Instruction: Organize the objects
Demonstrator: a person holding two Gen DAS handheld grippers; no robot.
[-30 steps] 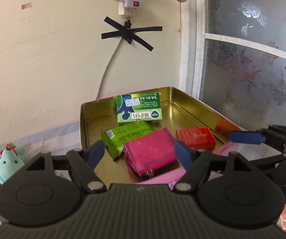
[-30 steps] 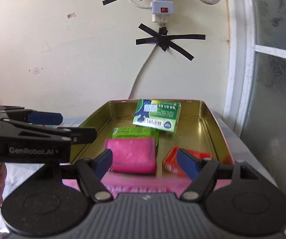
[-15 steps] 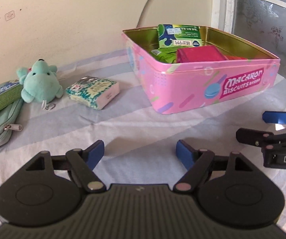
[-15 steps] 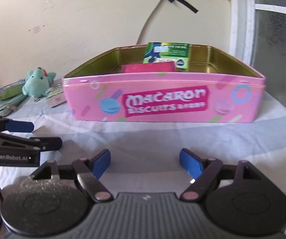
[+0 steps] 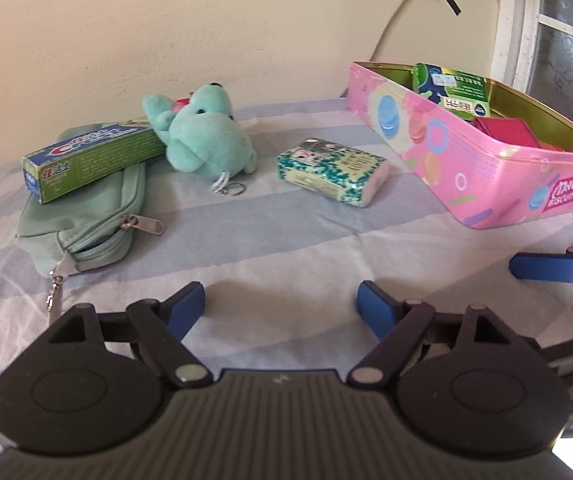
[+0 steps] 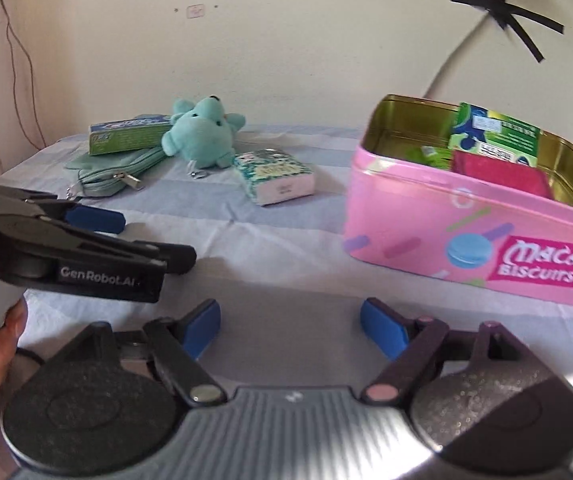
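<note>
A pink biscuit tin [image 5: 498,172] [image 6: 418,232] stands at the right and holds a green box [image 5: 452,84] [image 6: 494,132], a pink pouch [image 5: 504,130] [image 6: 498,170] and other packs. On the cloth to its left lie a teal tissue pack [image 5: 332,170] [image 6: 274,176], a teal plush toy [image 5: 202,136] [image 6: 202,136], a toothpaste box [image 5: 90,160] [image 6: 126,134] and a green zip pouch [image 5: 86,220] [image 6: 114,172]. My left gripper [image 5: 282,308] is open and empty, low over the cloth. My right gripper [image 6: 290,322] is open and empty beside it.
A striped cloth [image 5: 270,240] covers the table. A cream wall [image 5: 206,20] stands close behind, with a white cable taped by black tape [image 6: 506,16]. A window frame [image 5: 518,20] is at the far right.
Both grippers have pulled back from above the tin, come down near the cloth and turned left. The loose items on the left have come into view. Both stay open.
</note>
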